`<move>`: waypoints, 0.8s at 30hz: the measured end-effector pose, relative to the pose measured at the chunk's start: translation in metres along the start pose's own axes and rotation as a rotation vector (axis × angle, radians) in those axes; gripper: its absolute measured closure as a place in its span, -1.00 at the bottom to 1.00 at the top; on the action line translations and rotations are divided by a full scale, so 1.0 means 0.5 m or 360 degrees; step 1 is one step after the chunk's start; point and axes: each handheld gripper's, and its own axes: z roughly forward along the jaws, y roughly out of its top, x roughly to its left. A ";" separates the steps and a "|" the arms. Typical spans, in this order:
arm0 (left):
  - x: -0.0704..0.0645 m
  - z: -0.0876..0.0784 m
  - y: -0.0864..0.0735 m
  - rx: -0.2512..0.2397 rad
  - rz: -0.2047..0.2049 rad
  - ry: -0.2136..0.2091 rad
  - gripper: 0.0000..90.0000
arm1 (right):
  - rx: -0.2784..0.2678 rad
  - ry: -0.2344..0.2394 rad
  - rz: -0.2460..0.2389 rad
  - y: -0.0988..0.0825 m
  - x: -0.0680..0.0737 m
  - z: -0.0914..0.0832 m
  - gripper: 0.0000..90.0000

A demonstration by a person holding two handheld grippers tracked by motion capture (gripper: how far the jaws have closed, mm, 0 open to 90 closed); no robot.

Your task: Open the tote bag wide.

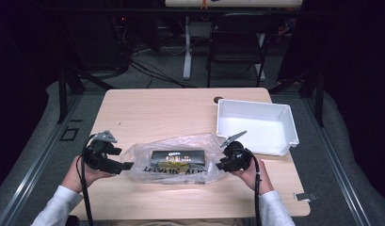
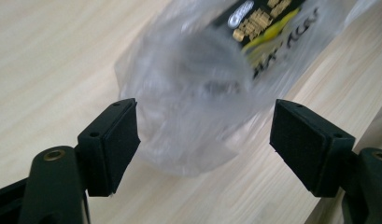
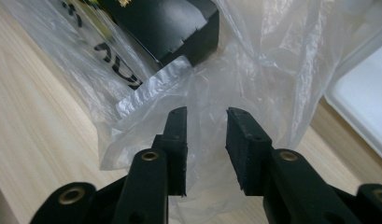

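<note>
— So, from the high view, where's the work? 
— On the pale wooden table (image 1: 148, 110), the crinkled clear plastic bag with black lettering (image 1: 173, 165) lies just left of the white rectangular plastic tray (image 1: 256, 126), with a flat black box with gold print (image 1: 177, 156) inside it. The left gripper (image 1: 126, 165) sits at the bag's far end from the tray, the right gripper (image 1: 218, 165) at the end nearest the tray.

— And the left gripper view?
— Jaws wide apart, holding nothing. The bag's closed end (image 2: 188, 102) bulges between and beyond the pads (image 2: 121, 144), untouched, with the box's gold print (image 2: 261, 23) past it.

— The right gripper view?
— A narrower gap, and loose film of the bag's mouth (image 3: 205, 107) lies in it, but the pads (image 3: 244, 144) don't look pressed on it. The box's corner (image 3: 179, 28) sits just beyond, the tray (image 3: 361, 98) off to the side.

— How would you do it well?
— I'd guess the box is coming out. Pinch only film, one layer at the mouth, never the box. Take the closed end low, then lift it so the box slides towards the tray.
</note>
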 end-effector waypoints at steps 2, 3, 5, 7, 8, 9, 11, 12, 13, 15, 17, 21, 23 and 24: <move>-0.005 0.004 0.023 -0.0020 0.0022 0.0011 -0.51 | -0.0023 0.0008 0.0010 0.007 0.005 -0.007 0.32; -0.005 0.012 0.033 -0.0023 0.0026 0.0016 -0.51 | -0.0040 0.0012 0.0012 0.012 0.009 -0.010 0.26; -0.004 0.036 0.053 -0.0009 0.0037 0.0007 -0.51 | -0.0081 0.0017 -0.0016 0.020 0.018 -0.014 0.15; 0.001 0.068 0.067 0.0029 0.0041 0.0011 -0.50 | -0.0121 0.0022 -0.0030 0.029 0.030 -0.014 0.08; 0.005 0.084 0.072 0.0051 0.0041 0.0004 -0.47 | -0.0121 0.0013 -0.0064 0.034 0.035 -0.013 0.06; 0.011 0.099 0.074 0.0074 0.0030 0.0010 -0.43 | -0.0114 0.0007 -0.0085 0.039 0.040 -0.012 0.06; 0.025 0.124 0.075 0.0127 0.0007 0.0034 -0.28 | -0.0108 0.0025 -0.0108 0.045 0.048 -0.006 0.04; 0.031 0.132 0.073 0.0142 -0.0009 0.0046 -0.20 | -0.0115 0.0037 -0.0109 0.046 0.052 -0.001 0.04; 0.040 0.141 0.069 0.0169 -0.0025 0.0053 -0.16 | -0.0103 0.0045 -0.0129 0.048 0.055 0.003 0.03; 0.057 0.162 0.056 0.0227 -0.0056 0.0070 0.06 | -0.0058 0.0053 -0.0175 0.050 0.068 0.023 0.04; 0.070 0.180 0.044 0.0261 -0.0078 0.0054 0.26 | 0.0012 0.0025 -0.0207 0.049 0.077 0.049 0.06; 0.086 0.206 0.028 0.0300 -0.0104 0.0065 0.64 | 0.0132 -0.0030 -0.0216 0.040 0.074 0.092 0.36; 0.089 0.216 0.025 0.0305 -0.0104 0.0061 0.88 | 0.0144 -0.0035 -0.0203 0.036 0.070 0.097 0.57; 0.089 0.222 0.025 0.0311 -0.0092 0.0082 0.96 | 0.0150 -0.0037 -0.0207 0.034 0.067 0.097 0.70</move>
